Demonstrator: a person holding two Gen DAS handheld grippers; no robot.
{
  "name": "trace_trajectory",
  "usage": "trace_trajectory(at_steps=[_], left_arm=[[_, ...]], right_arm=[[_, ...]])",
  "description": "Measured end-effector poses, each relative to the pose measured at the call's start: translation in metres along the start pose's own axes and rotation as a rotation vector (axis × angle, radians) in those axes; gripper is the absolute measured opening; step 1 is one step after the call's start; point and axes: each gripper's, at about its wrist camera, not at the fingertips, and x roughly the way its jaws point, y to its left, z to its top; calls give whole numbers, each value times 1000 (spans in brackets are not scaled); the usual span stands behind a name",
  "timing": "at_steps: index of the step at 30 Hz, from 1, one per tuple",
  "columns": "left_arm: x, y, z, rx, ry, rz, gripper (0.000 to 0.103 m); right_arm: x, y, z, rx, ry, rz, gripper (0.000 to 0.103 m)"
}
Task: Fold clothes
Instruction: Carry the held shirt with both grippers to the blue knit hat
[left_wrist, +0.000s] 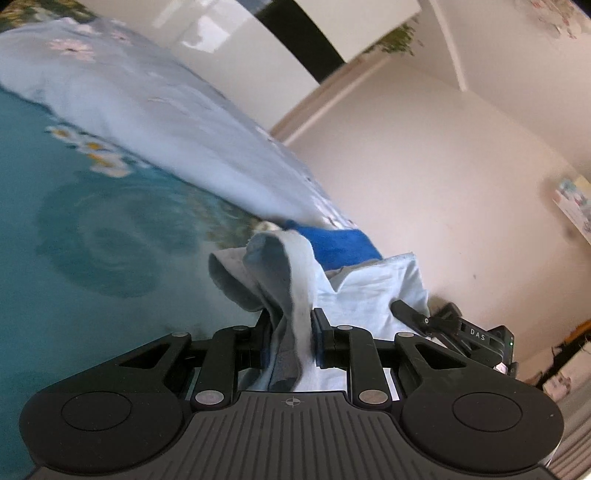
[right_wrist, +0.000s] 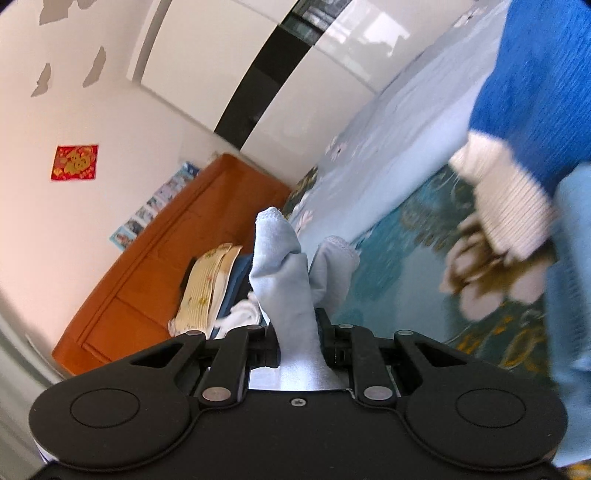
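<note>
Both grippers pinch the pale blue garment (left_wrist: 365, 291): left gripper (left_wrist: 291, 343) and right gripper (right_wrist: 299, 345) each clamp a bunched edge, lifted above the teal bedspread (left_wrist: 92, 229); a blue sweater (right_wrist: 532, 92) lies beyond. Next, probably spreading it flat for folding

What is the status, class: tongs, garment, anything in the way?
Left tongs shut on light blue garment. Right tongs shut on the same cloth. Garment held up above the teal bedspread. Blue sweater close alongside.
</note>
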Motion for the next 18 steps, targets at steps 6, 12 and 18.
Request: trace_trajectory(at_steps=[6, 12, 18], left_arm=[[35, -32, 6, 47, 29, -47, 18], [75, -63, 9, 76, 53, -103, 18], [118, -92, 5, 85, 96, -169, 18]], right_arm=[[-38, -3, 20, -17, -63, -31, 19], [-75, -9, 43, -42, -115, -74, 19], [-113, -21, 64, -47, -172, -132, 19]])
